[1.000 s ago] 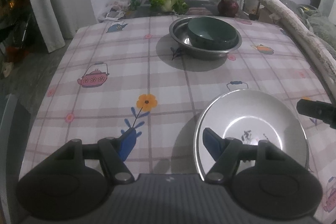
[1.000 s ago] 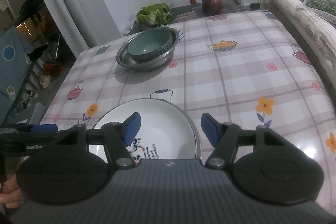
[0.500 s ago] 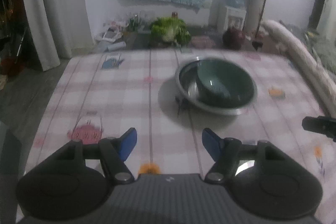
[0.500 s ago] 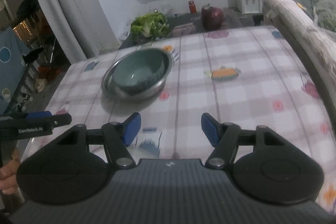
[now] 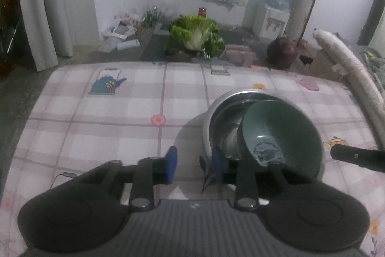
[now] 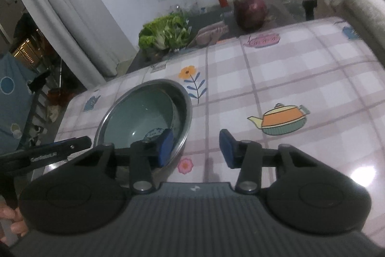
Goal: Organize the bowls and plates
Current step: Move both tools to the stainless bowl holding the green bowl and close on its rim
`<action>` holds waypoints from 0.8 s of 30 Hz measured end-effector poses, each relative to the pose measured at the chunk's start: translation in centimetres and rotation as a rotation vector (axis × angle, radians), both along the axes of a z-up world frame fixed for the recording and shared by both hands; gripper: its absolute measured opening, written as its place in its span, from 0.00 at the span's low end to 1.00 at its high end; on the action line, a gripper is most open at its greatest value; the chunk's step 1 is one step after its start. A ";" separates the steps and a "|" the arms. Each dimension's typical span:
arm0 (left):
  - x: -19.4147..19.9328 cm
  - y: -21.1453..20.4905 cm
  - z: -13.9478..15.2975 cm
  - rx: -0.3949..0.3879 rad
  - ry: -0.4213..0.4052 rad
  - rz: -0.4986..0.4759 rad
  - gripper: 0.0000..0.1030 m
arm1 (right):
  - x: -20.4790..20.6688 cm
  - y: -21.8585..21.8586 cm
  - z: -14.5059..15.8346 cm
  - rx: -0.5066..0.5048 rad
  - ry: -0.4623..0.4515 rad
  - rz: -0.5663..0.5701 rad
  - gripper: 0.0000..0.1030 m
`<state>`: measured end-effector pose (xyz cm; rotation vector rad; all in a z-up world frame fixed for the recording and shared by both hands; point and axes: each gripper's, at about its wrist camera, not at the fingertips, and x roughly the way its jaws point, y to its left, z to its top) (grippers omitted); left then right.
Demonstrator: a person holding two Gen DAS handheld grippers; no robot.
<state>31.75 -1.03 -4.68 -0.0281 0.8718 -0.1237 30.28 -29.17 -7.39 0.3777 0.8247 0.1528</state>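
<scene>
A green ceramic bowl (image 5: 284, 134) sits tilted inside a steel basin (image 5: 223, 117) on the checked tablecloth. My left gripper (image 5: 195, 164) is open, its right finger at the basin's near rim, its left finger outside over the cloth. My right gripper (image 6: 196, 148) is open; its left finger reaches over the basin's rim (image 6: 185, 100) above the green bowl (image 6: 144, 119), its right finger over bare cloth. The white plate is out of view.
The table's far edge (image 5: 168, 63) lies just beyond the basin. Behind it lie a lettuce (image 5: 197, 33), a dark red pot (image 5: 281, 52) and a water dispenser (image 5: 274, 13). A padded rail (image 5: 349, 64) runs along the right side.
Both grippers moved forward from the white plate to the steel basin. The plate dropped out of view. The left gripper's jaws have narrowed.
</scene>
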 end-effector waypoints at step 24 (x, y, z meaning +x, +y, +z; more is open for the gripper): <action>1.8 -0.5 -0.7 -0.055 0.053 -0.043 0.11 | 3.6 0.4 -2.7 0.077 0.079 0.017 0.27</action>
